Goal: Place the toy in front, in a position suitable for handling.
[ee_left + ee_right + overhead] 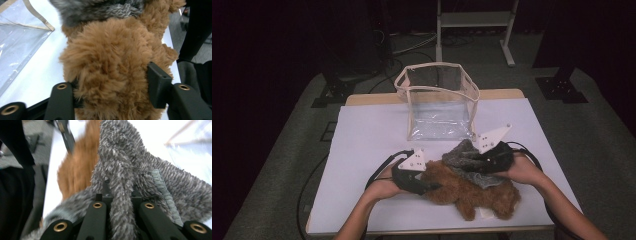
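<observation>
A brown plush toy (464, 194) lies on the white table (367, 135) near the front edge. A grey fuzzy cloth (463, 159) is draped over its top. My left gripper (428, 187) grips the plush from the left. In the left gripper view its jaws press into the brown fur (110, 57) on both sides, midway at my left gripper (111, 86). My right gripper (486, 156) sits at the right of the cloth. In the right gripper view my right gripper (120, 193) is shut on a raised fold of the grey cloth (120, 157), with the brown plush (77, 167) behind.
A clear plastic bag with beige trim (439, 100) stands open at the back middle of the table, just beyond the cloth. Bare white tabletop lies left of it. Black stands and a metal frame (474, 20) are on the floor beyond the table.
</observation>
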The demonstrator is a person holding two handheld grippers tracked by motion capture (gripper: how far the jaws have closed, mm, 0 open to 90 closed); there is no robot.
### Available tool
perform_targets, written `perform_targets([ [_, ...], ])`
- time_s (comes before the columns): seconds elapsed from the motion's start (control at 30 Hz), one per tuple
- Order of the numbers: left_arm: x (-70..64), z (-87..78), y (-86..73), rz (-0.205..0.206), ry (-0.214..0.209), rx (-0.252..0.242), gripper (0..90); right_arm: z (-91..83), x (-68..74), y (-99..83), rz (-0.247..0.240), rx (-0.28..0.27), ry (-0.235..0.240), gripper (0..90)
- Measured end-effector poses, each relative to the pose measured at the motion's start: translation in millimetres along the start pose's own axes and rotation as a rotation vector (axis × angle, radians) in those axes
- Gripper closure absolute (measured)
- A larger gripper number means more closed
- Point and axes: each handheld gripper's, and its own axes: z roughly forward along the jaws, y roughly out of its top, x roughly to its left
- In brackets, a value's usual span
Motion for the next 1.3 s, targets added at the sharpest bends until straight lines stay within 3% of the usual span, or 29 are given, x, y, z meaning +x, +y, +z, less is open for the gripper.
perform_targets([
  [0.17, 6.3, -2.9, -7.8, -0.053, -0.014, -0.040, 31.9, -10.4, 1.3, -24.3, 0.062, -0.024, 0.016, 81.3],
  [0.3, 11.9, -0.8, -16.4, -0.091, -0.032, -0.045, 20.4, -12.7, 3.8, -28.9, 0.065, -0.032, 0.013, 81.3],
  [0.4, 12.8, 1.8, -21.3, -0.110, -0.064, -0.059, 21.2, -12.7, 4.1, -28.4, 0.063, -0.031, 0.013, 81.3],
  [0.57, 6.7, 7.2, -14.6, -0.059, -0.079, -0.049, 33.8, -11.2, 6.5, -8.4, 0.019, -0.037, 0.008, 81.1],
  [0.7, 4.0, 9.8, -9.2, -0.040, -0.078, -0.038, 34.2, 1.4, 9.7, 19.2, -0.029, -0.059, 0.019, 81.0],
  [0.8, 4.8, 8.8, -10.7, -0.047, -0.066, -0.043, 31.6, 10.7, 10.8, 24.7, -0.053, -0.025, 0.025, 81.0],
  [0.9, 8.2, 7.5, -14.6, -0.081, -0.059, -0.068, 25.7, 7.1, 8.1, 11.2, -0.055, 0.043, -0.004, 81.1],
  [0.93, 8.9, 7.0, -16.0, -0.091, -0.060, -0.078, 24.1, 4.5, 6.6, 3.8, -0.033, 0.045, -0.003, 81.1],
  [1.0, 9.7, 5.9, -19.7, -0.098, -0.050, -0.078, 20.0, -3.6, 3.5, -11.6, 0.012, 0.017, 0.011, 81.2],
  [1.3, 12.6, 22.8, -28.5, -0.155, -0.066, -0.049, 7.7, -20.7, 2.2, -39.4, 0.082, -0.036, 0.004, 81.3],
])
